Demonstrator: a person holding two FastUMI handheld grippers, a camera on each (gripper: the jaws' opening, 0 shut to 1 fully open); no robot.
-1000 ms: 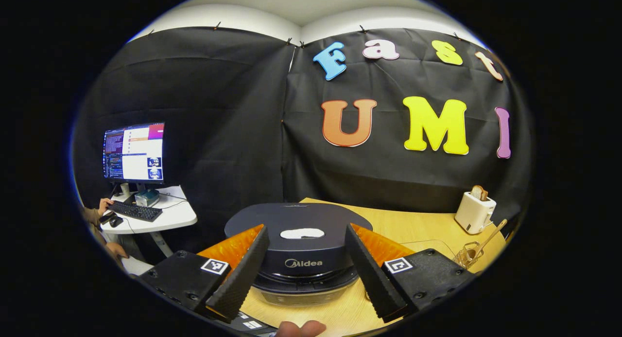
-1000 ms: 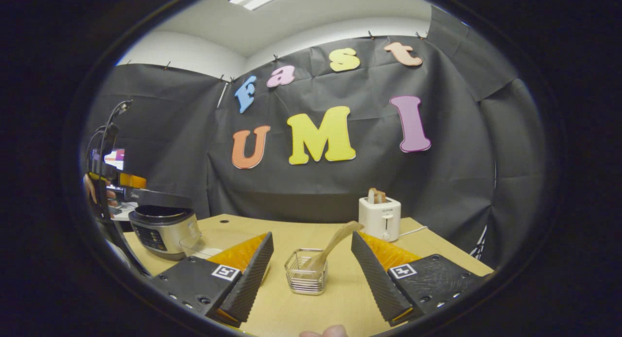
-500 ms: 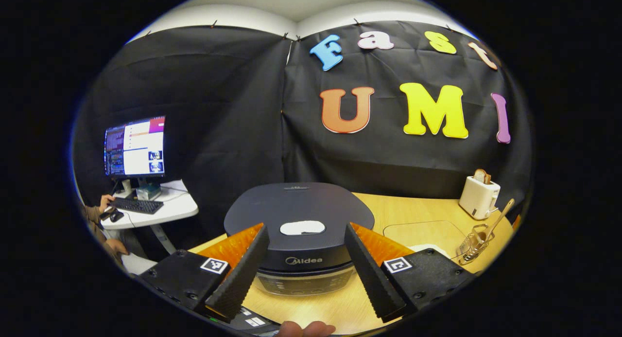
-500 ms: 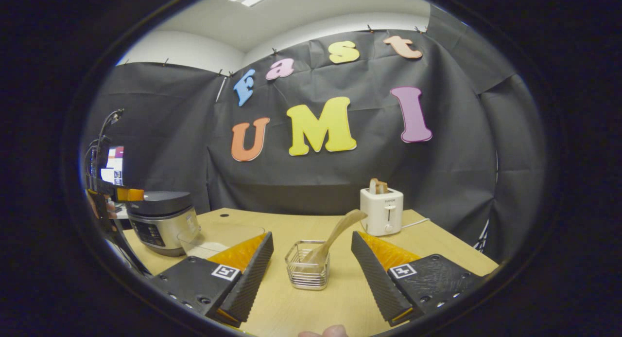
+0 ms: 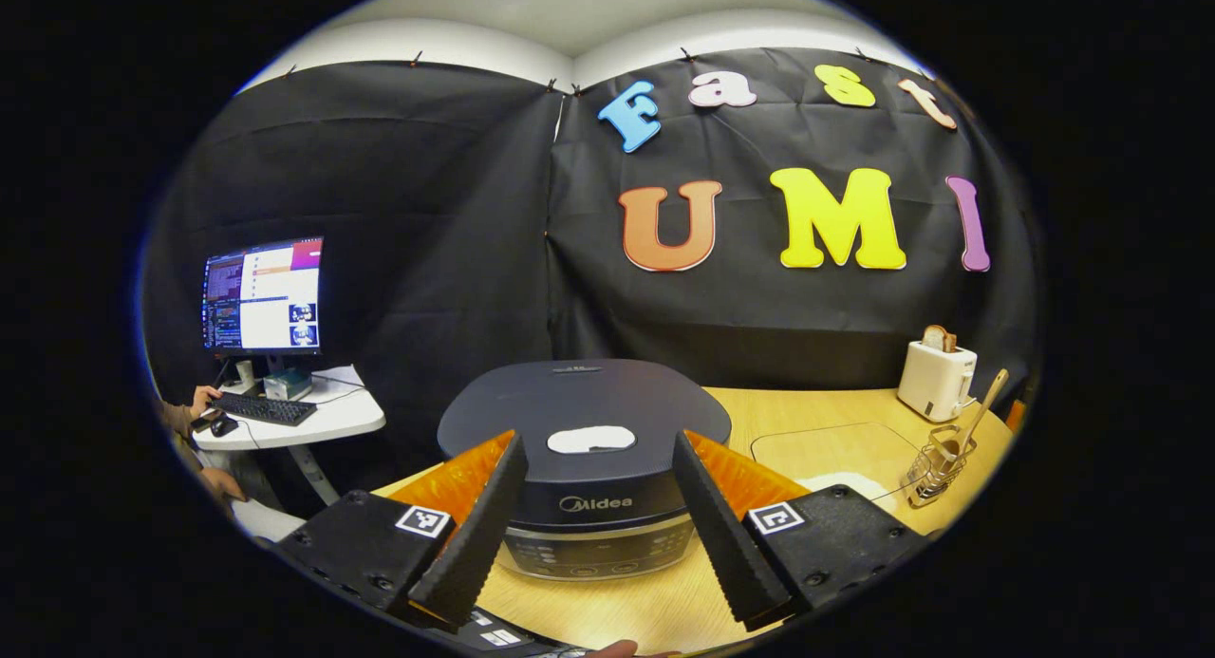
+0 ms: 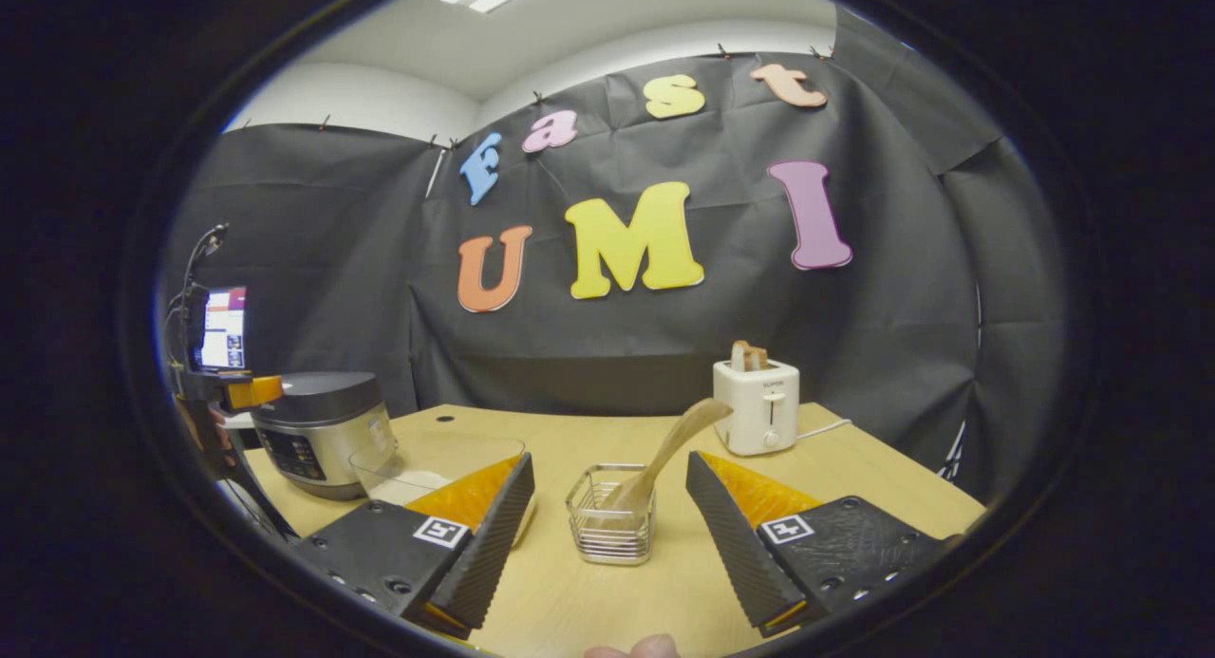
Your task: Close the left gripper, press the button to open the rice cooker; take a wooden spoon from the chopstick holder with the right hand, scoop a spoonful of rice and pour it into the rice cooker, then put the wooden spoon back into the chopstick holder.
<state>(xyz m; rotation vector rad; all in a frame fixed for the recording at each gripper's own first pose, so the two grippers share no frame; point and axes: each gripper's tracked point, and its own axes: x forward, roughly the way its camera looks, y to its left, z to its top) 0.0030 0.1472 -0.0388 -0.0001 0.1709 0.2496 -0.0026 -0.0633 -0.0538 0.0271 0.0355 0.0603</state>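
Currently the rice cooker (image 5: 584,449) sits lid down on the wooden surface (image 5: 816,421), straight ahead of the left hand-held gripper (image 5: 596,516), whose fingers stand wide apart on either side of the cooker's front. Compared with a second ago, the left gripper view has dropped: the control panel under the lid is now fully exposed, where before only the lid edge showed. Judgement: the left gripper is lining up on the cooker front, but it has not closed yet, so the button press is still pending.

In the right gripper view, the wooden spoon (image 6: 669,449) leans in the wire chopstick holder (image 6: 610,514), between the spread fingers of the right hand-held gripper (image 6: 607,544), which grips nothing. The holder sits slightly lower and nearer than a second ago; a slow approach, I judge. A clear rice container (image 6: 432,463) stands between cooker and holder; a toaster (image 6: 757,406) stands behind.
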